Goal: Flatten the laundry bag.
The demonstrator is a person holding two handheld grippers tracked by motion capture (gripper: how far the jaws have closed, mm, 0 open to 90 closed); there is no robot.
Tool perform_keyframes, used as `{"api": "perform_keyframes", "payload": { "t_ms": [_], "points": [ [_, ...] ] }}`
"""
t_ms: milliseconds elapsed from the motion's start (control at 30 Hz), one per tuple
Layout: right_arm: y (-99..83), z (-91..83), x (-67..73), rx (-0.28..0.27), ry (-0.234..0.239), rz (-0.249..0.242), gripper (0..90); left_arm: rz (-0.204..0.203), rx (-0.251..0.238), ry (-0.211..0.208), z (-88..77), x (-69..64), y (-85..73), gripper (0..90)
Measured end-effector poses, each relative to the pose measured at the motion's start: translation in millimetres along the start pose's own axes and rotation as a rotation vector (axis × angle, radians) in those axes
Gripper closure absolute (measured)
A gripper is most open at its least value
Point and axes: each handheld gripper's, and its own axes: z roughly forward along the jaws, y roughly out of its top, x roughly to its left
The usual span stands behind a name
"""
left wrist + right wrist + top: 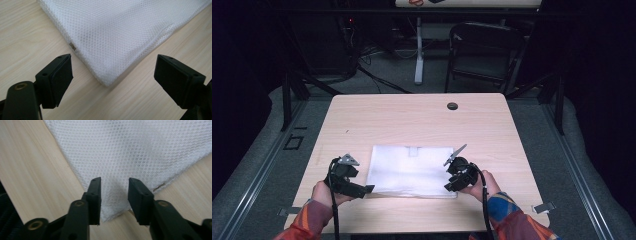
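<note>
A white mesh cloth bag (412,170) lies flat on the wooden table (422,115), near its front edge. My left gripper (366,190) is at the bag's near left corner. In the left gripper view the left gripper (113,75) stands wide open, with the bag's corner (120,32) lying between the jaws and touching neither pad. My right gripper (451,186) is at the near right corner. In the right gripper view the right gripper (115,192) has a narrow gap, and the mesh (135,147) shows flat through it, not pinched.
A small metal piece (72,46) sits on the bag's edge. A black round grommet (452,106) is set in the table's far side. Beyond the table stand a dark chair (484,50) and a white table leg (419,55).
</note>
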Motion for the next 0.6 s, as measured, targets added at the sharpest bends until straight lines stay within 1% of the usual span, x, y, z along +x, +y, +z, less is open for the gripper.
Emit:
{"api": "perform_keyframes", "payload": {
  "t_ms": [33, 133, 200, 233, 300, 333, 367, 433, 467, 600],
  "points": [
    [-0.9, -2.0, 0.0, -0.014, 0.009, 0.013, 50.8, 0.007, 0.0, -0.004, 0.9, -0.9, 1.4, 14.9],
    [-2.9, -7.4, -1.2, -0.02, 0.017, 0.028, 35.4, 0.034, -0.003, -0.017, 3.9, -4.4, 5.8, 14.6],
    [-3.8, -9.4, -0.9, -0.02, 0.016, 0.039, 27.7, 0.055, -0.004, -0.036, 7.1, -7.1, 8.9, 14.3],
    [-4.3, -10.0, -0.4, -0.023, 0.017, 0.045, 22.8, 0.059, 0.001, -0.034, 8.9, -8.9, 10.6, 14.5],
    [-5.1, -11.4, 0.4, -0.034, 0.014, 0.047, 16.9, 0.074, 0.009, -0.061, 12.8, -10.5, 14.5, 13.6],
    [-5.3, -12.5, 1.2, -0.036, 0.01, 0.049, 15.3, 0.08, 0.011, -0.055, 14.7, -12.2, 16.5, 13.8],
    [-5.6, -13.4, 1.5, -0.045, 0.01, 0.048, 15.4, 0.093, 0.016, -0.062, 16.7, -13.1, 18.6, 13.4],
    [-5.8, -15.1, 2.2, -0.041, 0.008, 0.049, 14.1, 0.104, 0.022, -0.068, 21.1, -16.0, 21.7, 13.6],
    [-6.4, -15.7, 2.3, -0.048, 0.011, 0.052, 14.1, 0.115, 0.024, -0.077, 23.4, -17.0, 23.0, 13.4],
    [-9.0, -19.4, 3.4, -0.055, 0.005, 0.057, 13.8, 0.146, 0.036, -0.088, 30.6, -21.4, 28.2, 13.6]
  ]
}}
